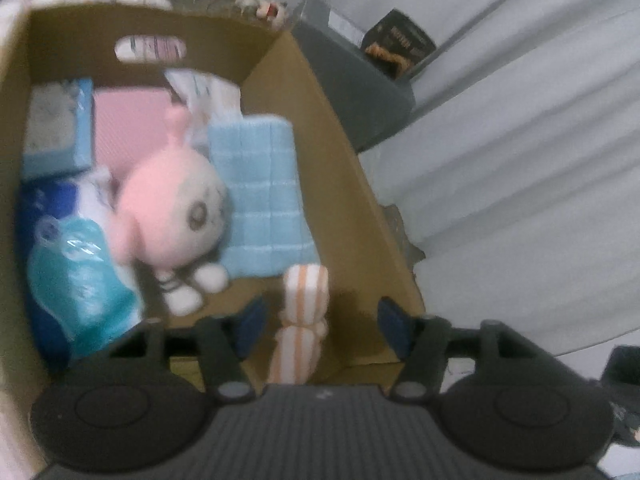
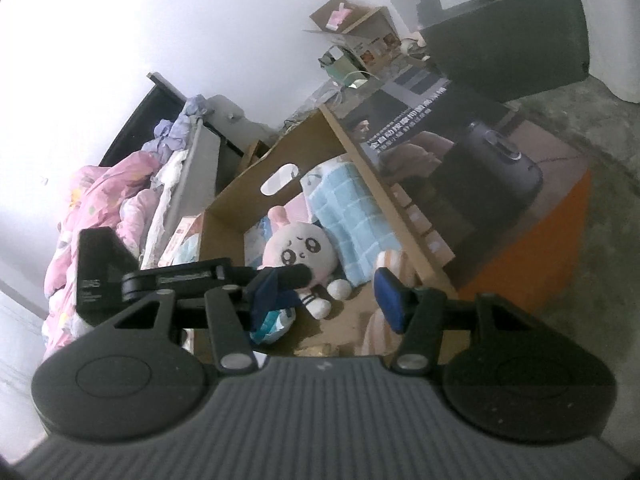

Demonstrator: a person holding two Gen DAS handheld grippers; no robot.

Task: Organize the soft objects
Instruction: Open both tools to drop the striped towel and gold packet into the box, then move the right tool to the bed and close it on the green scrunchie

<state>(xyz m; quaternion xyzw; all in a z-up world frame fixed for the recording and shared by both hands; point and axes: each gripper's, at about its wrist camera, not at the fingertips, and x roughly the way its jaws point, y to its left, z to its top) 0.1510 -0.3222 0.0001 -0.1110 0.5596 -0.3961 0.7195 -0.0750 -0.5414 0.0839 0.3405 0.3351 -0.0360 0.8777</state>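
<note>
An open cardboard box (image 1: 340, 184) holds soft things. A pink and white plush toy (image 1: 172, 204) lies in its middle, next to a folded light blue towel (image 1: 260, 192). An orange-striped white cloth (image 1: 302, 320) stands in the box's near corner. My left gripper (image 1: 320, 326) is open above the box, its fingers either side of the striped cloth without touching it. My right gripper (image 2: 330, 296) is open and empty above the same box (image 2: 228, 216); the plush (image 2: 300, 248), the blue towel (image 2: 352, 216) and the other gripper (image 2: 200, 276) show ahead of it.
Blue plastic packs (image 1: 80, 280), a tissue box (image 1: 56, 128) and a pink item (image 1: 128, 120) also lie in the box. A dark grey cabinet (image 1: 352, 88) stands beside it. A bed with pink bedding (image 2: 104, 208) is at the left. White curtains (image 1: 520, 160) hang to the right.
</note>
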